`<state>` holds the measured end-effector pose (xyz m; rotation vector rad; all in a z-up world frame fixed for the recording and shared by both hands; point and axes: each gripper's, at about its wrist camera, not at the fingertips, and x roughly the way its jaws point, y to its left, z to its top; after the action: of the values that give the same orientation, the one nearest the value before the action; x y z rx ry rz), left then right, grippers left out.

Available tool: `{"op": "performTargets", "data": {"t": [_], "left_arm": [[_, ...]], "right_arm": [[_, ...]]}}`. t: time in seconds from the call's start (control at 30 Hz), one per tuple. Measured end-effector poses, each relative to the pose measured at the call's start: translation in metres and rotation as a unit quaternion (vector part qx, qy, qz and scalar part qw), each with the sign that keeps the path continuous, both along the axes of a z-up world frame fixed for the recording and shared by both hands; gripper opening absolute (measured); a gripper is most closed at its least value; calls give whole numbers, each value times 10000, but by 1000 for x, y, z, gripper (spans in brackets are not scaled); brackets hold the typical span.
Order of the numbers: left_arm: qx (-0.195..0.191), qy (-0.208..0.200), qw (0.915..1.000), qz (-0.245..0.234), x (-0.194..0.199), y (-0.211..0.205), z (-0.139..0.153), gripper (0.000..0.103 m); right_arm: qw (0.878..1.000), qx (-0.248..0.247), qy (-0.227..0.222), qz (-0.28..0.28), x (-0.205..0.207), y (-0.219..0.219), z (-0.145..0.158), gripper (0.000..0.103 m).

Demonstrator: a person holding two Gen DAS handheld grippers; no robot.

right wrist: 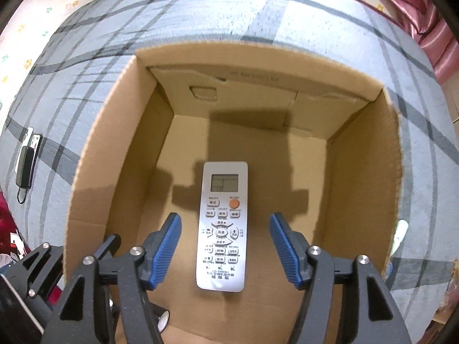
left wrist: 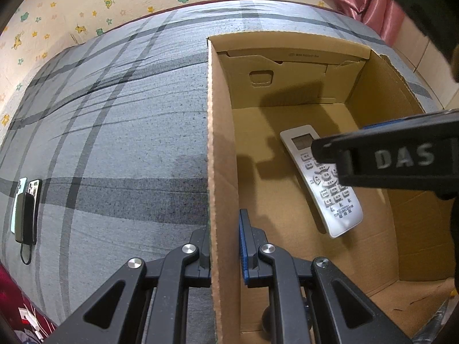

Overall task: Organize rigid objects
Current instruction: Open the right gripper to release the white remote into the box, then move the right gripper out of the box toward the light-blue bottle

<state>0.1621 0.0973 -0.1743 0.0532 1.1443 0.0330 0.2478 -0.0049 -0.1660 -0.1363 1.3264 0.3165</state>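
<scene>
Left gripper (left wrist: 225, 246) clamped on box (left wrist: 222, 149) left wall, right gripper (right wrist: 225, 246) wide apart above remote (right wrist: 223, 226), remote flat mid-floor, clear of walls, bed (left wrist: 114, 132) beneath.

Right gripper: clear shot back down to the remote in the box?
Probably yes. The right gripper is open directly above the remote, which lies flat on the box floor, nothing between.

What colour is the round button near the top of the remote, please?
Orange: the button sits below the screen on the white remote, clearest in the right wrist view.
</scene>
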Motion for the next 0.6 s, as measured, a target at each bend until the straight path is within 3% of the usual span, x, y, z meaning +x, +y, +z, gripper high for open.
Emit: {"op": "performTargets", "data": {"t": [0.27,0.6], "left_arm": [[-17,17,10000,9,1,2,0,14],[-22,35,10000,18,2,3,-2,13]], "right_arm": [[9997,-11,-248,-81,-6,-3,25,81],[9973,-31,-614,-391,-11,-34,60,102]]}}
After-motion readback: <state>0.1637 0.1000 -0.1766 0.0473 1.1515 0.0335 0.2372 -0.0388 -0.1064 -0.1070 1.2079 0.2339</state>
